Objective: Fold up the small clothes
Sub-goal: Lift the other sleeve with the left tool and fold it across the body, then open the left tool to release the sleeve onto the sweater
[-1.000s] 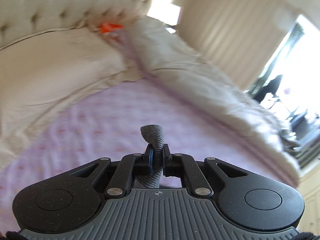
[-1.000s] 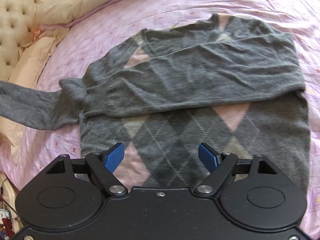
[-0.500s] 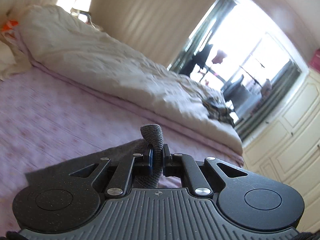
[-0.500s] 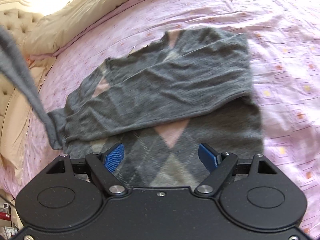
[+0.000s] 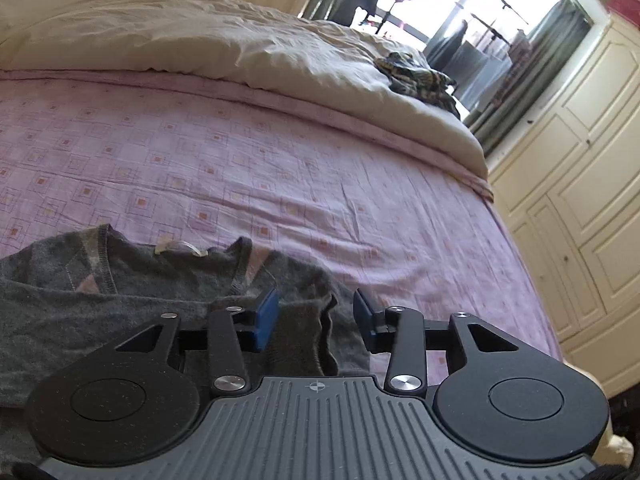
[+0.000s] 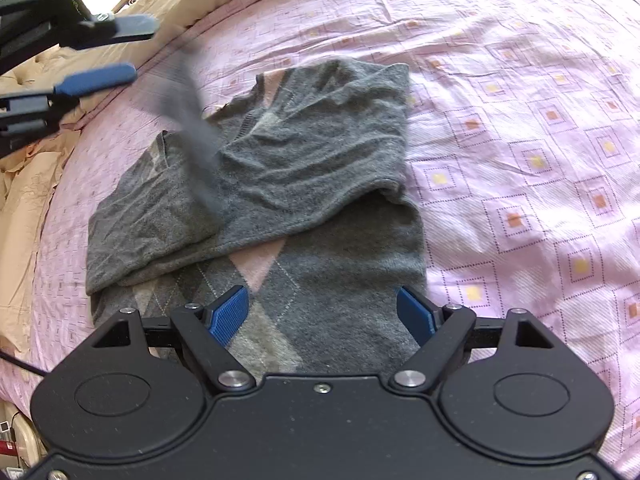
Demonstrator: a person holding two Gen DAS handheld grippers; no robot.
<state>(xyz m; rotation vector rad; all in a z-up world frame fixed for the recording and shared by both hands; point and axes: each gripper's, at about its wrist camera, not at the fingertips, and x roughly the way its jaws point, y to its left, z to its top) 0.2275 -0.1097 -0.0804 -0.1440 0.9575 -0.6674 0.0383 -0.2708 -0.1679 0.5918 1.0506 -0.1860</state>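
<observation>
The left gripper (image 5: 316, 316) has its blue pads spread apart w/ nothing pinched; a grey sleeve cuff (image 5: 308, 332) lies just below and between them, on top of the sweater (image 5: 80, 300). In the right wrist view the same left gripper (image 6: 132, 48) shows at upper left, fingers apart, and a blurred grey sleeve (image 6: 192, 128) hangs in the air just beside its tips, not touching them as far as I can tell. The right gripper (image 6: 322, 312) is also wide spread, holding nothing, hovering over the lower hem part of the sweater (image 6: 320, 208), which lies flat directly ahead of it on the pink bedsheet (image 6: 520, 120). One sleeve is folded across the chest, approx. in front of the right gripper. Argyle diamonds in pink and light grey show btw. its pads. A beige duvet (image 5: 200, 32) is far ahead of the left gripper, w/ a dark crumpled garment (image 5: 416, 76) on it, to the right.
</observation>
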